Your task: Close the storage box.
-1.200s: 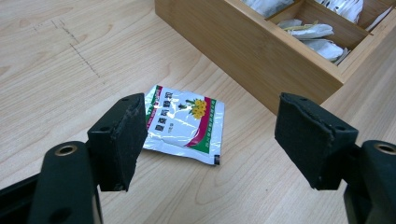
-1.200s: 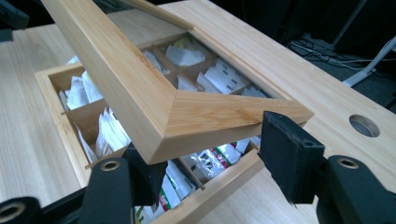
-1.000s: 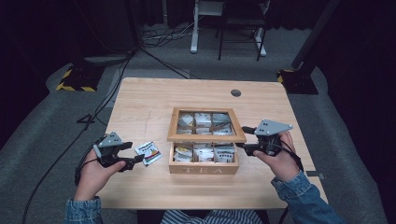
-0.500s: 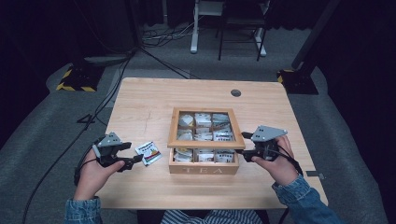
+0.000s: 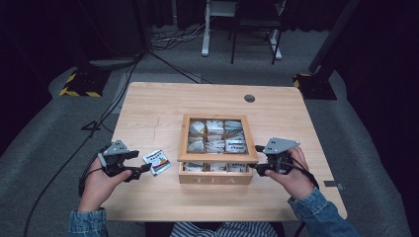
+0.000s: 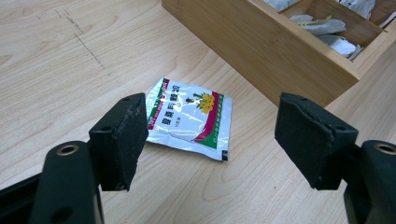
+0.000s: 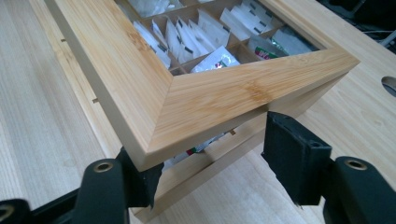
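Note:
A wooden tea box [image 5: 217, 180] marked TEA stands mid-table, its compartments holding several sachets [image 7: 205, 28]. Its windowed lid [image 5: 217, 157] is tilted, the front a little raised. My right gripper [image 5: 255, 159] is at the lid's front right corner. The lid's corner [image 7: 210, 98] lies over the left pad while the right pad's inner face is bare. The right gripper [image 7: 210, 158] has just been closing its jaws, which still stand apart. Left of the box, a loose white sachet [image 5: 157, 161] with red and green print lies flat. My left gripper [image 5: 141, 162] hovers open just short of this sachet [image 6: 189, 119].
The box wall [image 6: 261, 51] stands close behind the loose sachet. A round cable hole [image 5: 249, 98] sits near the table's far edge. Bare wood lies to the left and behind the box. Cables and desk legs stand on the floor beyond the table.
The lid's front edge has come down toward the box, and my right gripper has sunk slightly with it. The left gripper and the loose sachet have stayed put.

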The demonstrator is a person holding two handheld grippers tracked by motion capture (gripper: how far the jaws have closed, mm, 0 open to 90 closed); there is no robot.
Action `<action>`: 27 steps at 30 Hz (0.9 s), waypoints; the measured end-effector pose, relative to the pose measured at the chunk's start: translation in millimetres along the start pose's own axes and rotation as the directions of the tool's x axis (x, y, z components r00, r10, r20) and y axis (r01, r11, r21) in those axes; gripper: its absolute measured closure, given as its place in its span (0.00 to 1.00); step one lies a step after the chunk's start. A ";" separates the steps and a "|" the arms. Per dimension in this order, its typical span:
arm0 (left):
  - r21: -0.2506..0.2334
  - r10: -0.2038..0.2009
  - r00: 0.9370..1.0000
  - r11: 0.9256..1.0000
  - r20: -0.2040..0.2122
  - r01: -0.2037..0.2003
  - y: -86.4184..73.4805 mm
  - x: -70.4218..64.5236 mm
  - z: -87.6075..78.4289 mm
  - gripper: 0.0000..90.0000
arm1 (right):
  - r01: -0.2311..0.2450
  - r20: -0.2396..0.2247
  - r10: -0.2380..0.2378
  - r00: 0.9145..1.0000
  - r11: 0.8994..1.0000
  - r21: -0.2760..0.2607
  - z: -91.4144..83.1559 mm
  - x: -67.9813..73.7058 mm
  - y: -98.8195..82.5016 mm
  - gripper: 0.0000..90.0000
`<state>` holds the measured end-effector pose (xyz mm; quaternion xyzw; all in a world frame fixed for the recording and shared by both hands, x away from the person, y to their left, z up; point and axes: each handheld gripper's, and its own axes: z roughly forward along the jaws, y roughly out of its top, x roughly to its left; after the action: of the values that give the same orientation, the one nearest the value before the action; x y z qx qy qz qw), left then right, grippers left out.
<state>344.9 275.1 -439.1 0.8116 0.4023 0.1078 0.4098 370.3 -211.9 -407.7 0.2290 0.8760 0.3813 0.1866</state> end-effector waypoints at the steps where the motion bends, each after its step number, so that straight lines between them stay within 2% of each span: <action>1: 0.000 0.000 1.000 1.000 0.000 0.000 0.0 0.0 0.0 0.30 | 0.000 0.000 0.000 1.000 1.000 0.000 0.0 0.0 0.0 0.46; 6: 0.006 0.003 1.000 1.000 -0.001 -0.003 -0.3 1.0 0.0 0.30 | -0.028 -0.047 0.029 0.998 0.999 0.022 0.3 3.3 -2.1 0.41; 27: 0.008 -0.009 1.000 1.000 0.001 0.009 -2.0 2.4 2.6 0.30 | -0.040 -0.072 0.044 0.996 0.998 0.058 -2.5 10.4 -7.2 0.39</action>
<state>346.7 276.1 -442.6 0.8115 0.4059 0.1041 0.4072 358.6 -212.1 -413.1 0.2383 0.8876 0.3686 0.1398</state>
